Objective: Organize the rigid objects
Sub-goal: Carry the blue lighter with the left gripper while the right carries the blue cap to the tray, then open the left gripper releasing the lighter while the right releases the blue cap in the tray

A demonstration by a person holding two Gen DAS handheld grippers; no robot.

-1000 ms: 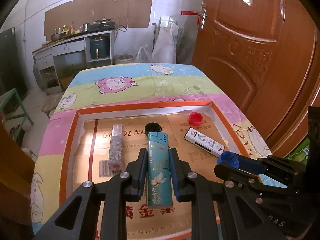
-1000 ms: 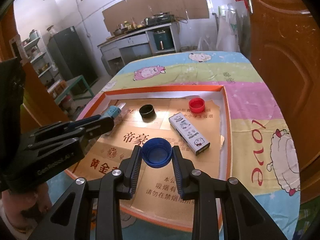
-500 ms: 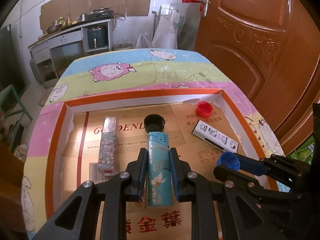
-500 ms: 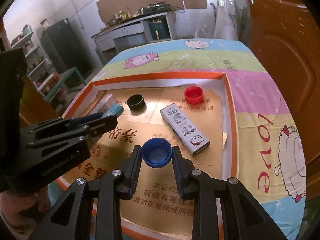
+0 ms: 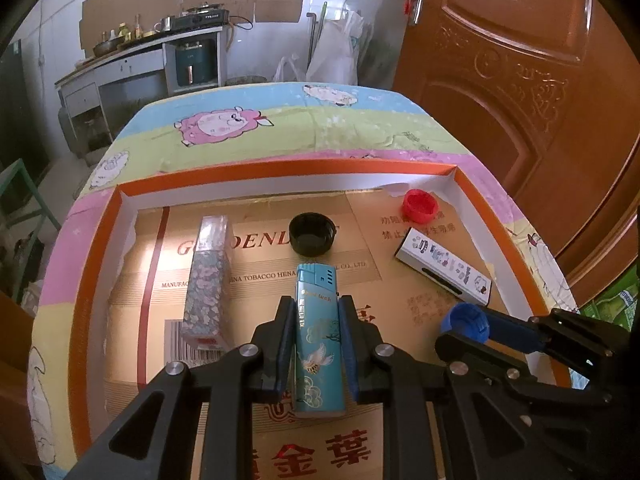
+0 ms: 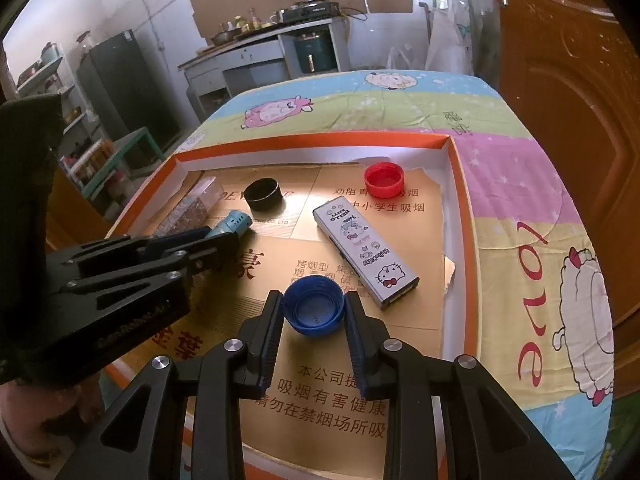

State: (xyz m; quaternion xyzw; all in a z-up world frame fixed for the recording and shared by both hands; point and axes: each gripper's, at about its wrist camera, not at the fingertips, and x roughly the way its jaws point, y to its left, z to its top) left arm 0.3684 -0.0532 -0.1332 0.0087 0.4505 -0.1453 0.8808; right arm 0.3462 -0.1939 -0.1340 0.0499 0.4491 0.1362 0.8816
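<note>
Descending toward orange tray point(image 5: 96, 280): left hand-held gripper point(image 5: 316, 344) pinching teal lighter point(image 5: 318, 332), right hand-held gripper point(image 6: 314, 312) pinching blue cap point(image 6: 314, 310); placement nearing.

In the left wrist view, the lower end of the lighter point(image 5: 319, 344) runs behind the gripper frame, and its pressed sides are covered by the pads. The blue cap point(image 5: 464, 322) shows only its rim; the rest is masked by the right gripper point(image 5: 466, 330). The near edge of the tray point(image 5: 280, 168) is cut off by the bottom of the picture.

In the right wrist view, only the top of the lighter point(image 6: 236, 222) clears the left gripper point(image 6: 216, 236). The patterned box point(image 6: 192, 204) is partly hidden behind that gripper. The bottles on the far counter point(image 6: 260, 36) are too small to identify.
</note>
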